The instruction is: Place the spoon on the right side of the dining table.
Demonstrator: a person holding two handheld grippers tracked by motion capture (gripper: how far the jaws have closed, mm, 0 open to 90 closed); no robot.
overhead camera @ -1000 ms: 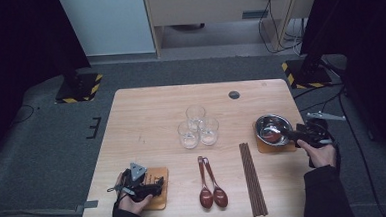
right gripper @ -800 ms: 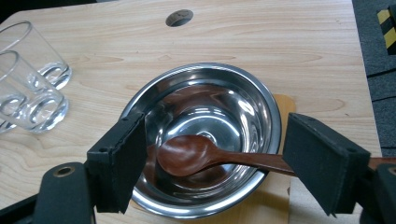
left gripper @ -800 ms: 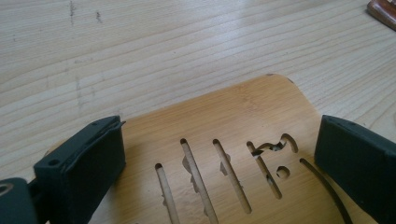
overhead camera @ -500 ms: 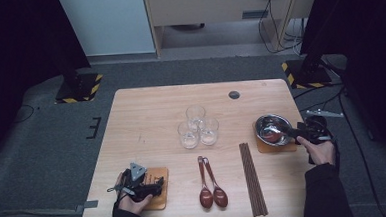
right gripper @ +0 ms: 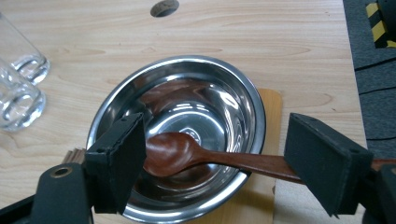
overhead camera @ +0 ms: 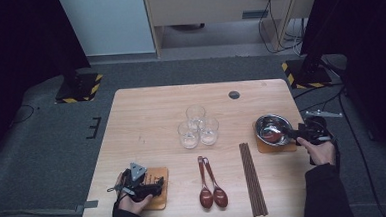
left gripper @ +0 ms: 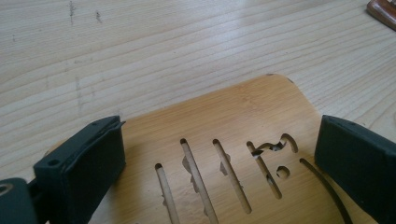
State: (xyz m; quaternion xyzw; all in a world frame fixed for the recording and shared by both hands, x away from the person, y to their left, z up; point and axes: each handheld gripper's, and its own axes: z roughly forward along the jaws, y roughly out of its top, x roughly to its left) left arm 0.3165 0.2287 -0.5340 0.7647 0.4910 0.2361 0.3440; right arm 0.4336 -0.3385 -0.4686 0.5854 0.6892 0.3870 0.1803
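R tongs [right gripper: 212, 154] barely shifted, wide over wooden spoon [right gripper: 187, 151] in steel bowl [right gripper: 243, 107]; L tongs [left gripper: 219, 163] wide.

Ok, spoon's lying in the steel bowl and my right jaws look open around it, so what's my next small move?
Probably draw the right gripper straight back off the wooden spoon. Its jaws stand wide with no pad pressing on the handle, and the spoon's head already rests inside the steel bowl on its wooden coaster, so that placement looks finished.
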